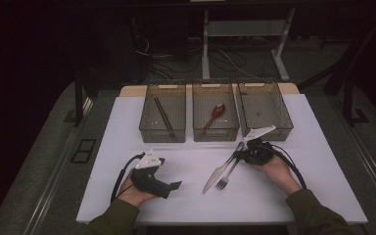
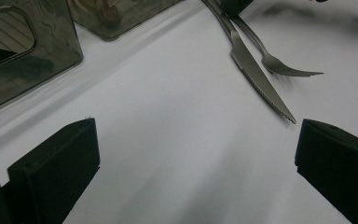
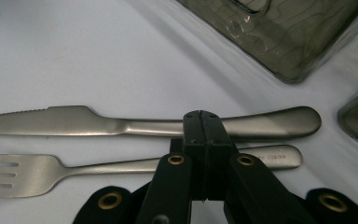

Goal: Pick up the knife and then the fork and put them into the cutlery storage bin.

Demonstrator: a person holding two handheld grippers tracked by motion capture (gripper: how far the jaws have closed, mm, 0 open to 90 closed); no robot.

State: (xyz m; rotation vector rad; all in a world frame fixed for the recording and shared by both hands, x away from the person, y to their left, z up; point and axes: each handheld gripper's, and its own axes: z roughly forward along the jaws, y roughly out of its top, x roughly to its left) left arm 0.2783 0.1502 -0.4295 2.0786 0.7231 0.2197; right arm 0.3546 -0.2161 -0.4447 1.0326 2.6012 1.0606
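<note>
On the white table, in the lower right of the centre of the high view, a knife and a fork lie side by side, both running diagonally from upper right to lower left, blade tip and tines toward the lower left. The right gripper sits at their handle ends, held by a hand entering from the lower right. In the right gripper view its jaws are pressed together with nothing between them; the closed tips stand over the fork handle and reach up to the knife handle, but whether they touch the metal cannot be told. In that view the knife lies across the middle of the frame, the fork just below it and parallel, the two close but apart. The left gripper rests in the lower left of the high view, held by the other hand; in the left gripper view its jaws stand spread wide over bare table, empty, with knife and fork in the upper right of that frame. Three smoked plastic bins sit in a row at the upper centre of the high view: the left bin holds dark chopsticks, the middle bin a reddish spoon, the right bin shows bare floor
</note>
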